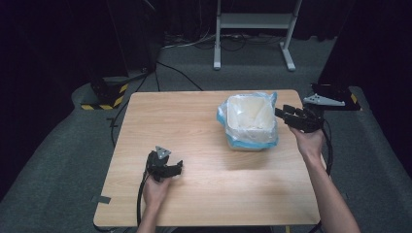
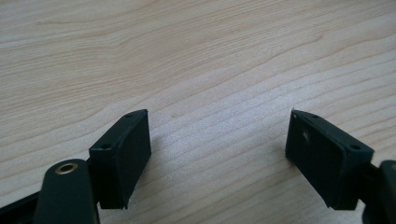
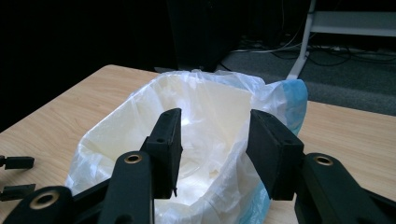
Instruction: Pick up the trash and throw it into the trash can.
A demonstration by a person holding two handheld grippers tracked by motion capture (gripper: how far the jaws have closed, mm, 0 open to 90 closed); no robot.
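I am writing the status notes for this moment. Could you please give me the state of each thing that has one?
Bin: upright on the table, open at the top.
Plastic bag: lining the bin, its edge folded out over the rim.
Right gripper: open, beside the bag's rim, nothing between its fingers.
Left gripper: open, low over the bare wood, holding nothing.

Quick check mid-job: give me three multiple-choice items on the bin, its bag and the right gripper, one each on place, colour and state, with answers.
1. Where is the lined bin?
A. right half of the table
B. left front corner
C. on the floor

2. What colour is the bag's outer fold?
A. red
B. light blue
C. black

3. How do the right gripper's jaws stand?
A. clamped on the bag
B. fully shut
C. apart, nothing between them

Answers: 1 A, the high view shows it near the right edge. 2 B, blue plastic over the rim. 3 C, a gap shows between the pads.
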